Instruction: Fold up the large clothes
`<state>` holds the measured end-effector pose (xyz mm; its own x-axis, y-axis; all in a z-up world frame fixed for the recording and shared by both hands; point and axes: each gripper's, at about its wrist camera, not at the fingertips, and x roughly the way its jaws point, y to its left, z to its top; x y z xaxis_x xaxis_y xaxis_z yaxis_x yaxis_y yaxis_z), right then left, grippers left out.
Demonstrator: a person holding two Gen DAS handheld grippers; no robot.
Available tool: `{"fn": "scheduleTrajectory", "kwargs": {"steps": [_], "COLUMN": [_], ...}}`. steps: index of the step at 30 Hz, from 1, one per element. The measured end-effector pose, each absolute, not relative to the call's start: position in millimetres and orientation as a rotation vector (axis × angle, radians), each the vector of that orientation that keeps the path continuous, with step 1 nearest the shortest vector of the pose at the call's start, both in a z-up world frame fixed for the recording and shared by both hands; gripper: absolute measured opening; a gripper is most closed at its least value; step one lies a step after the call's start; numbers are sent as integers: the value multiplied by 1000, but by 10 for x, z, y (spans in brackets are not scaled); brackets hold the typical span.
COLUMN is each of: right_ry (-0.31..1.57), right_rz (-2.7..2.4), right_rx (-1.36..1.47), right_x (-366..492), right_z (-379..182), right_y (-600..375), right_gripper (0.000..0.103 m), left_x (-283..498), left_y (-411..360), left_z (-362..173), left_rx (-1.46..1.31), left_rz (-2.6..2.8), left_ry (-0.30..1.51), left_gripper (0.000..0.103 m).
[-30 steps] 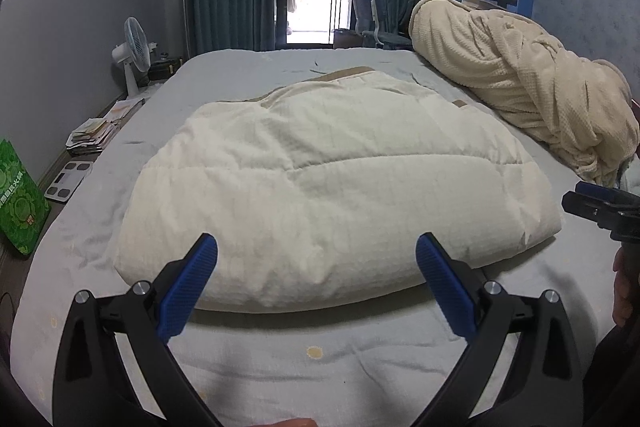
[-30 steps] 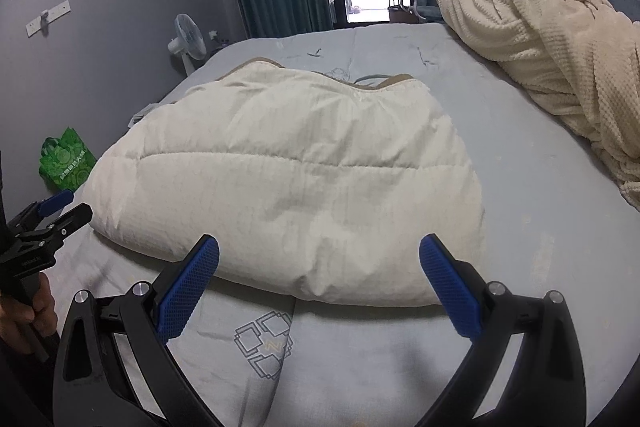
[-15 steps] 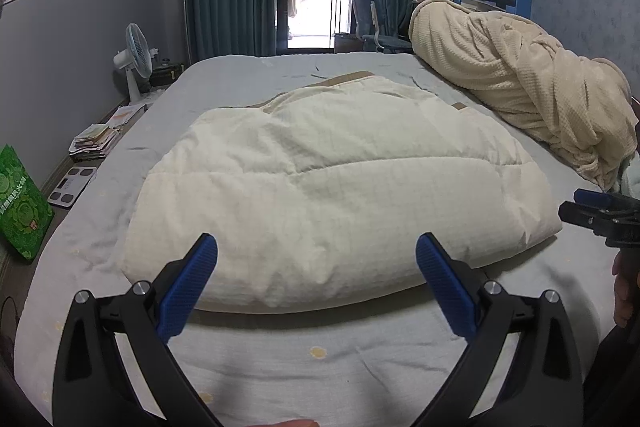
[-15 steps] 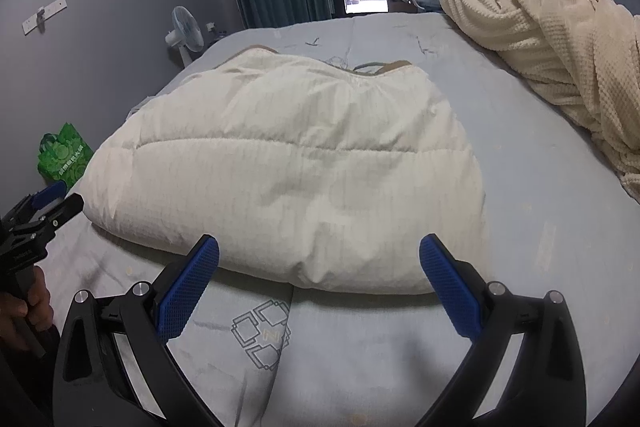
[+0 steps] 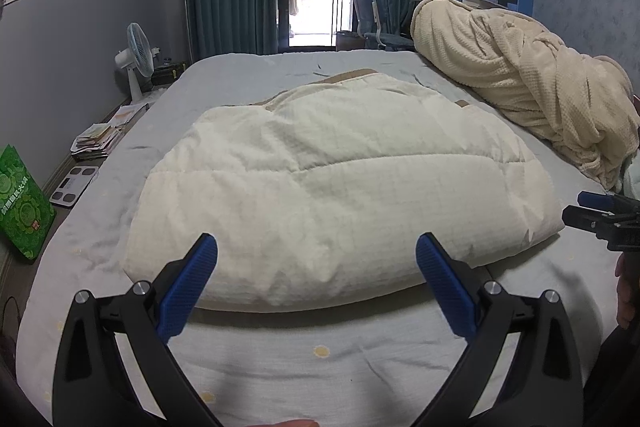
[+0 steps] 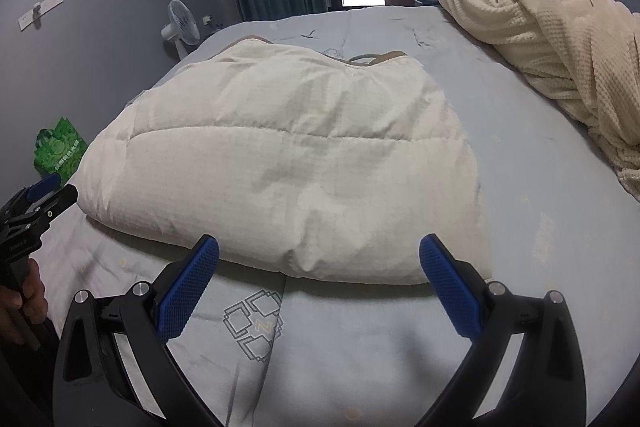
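Grey-blue sheeted bed serving as fold surface; cream quilted puffy garment lying mid-bed, already folded to thick pad, tan edge peeking at far side, so likely late in fold. Cream waffle-knit blanket heap sitting at right edge, apart from it. You're hovering left gripper and right gripper just short of near hem, both spread wide, gripping nothing; looks like lining up next grab.

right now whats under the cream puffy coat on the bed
The coat lies on the grey bedsheet. A tan edge peeks out at its far side. Anything else beneath is covered.
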<state>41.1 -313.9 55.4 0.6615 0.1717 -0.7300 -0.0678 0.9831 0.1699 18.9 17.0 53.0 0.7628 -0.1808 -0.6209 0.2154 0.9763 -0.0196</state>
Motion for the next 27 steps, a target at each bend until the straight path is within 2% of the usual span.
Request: {"fn": "scheduleTrajectory", "kwargs": {"steps": [27], "right_ry": [832], "right_rz": [133], "right_rx": [129], "right_x": [416], "right_z": [551], "right_y": [-3136], "right_gripper": [97], "left_x": [187], "left_y": [187], "left_z": [518], "left_rx": [61], "left_rz": [-214], "left_ry": [676], "left_gripper": [95]}}
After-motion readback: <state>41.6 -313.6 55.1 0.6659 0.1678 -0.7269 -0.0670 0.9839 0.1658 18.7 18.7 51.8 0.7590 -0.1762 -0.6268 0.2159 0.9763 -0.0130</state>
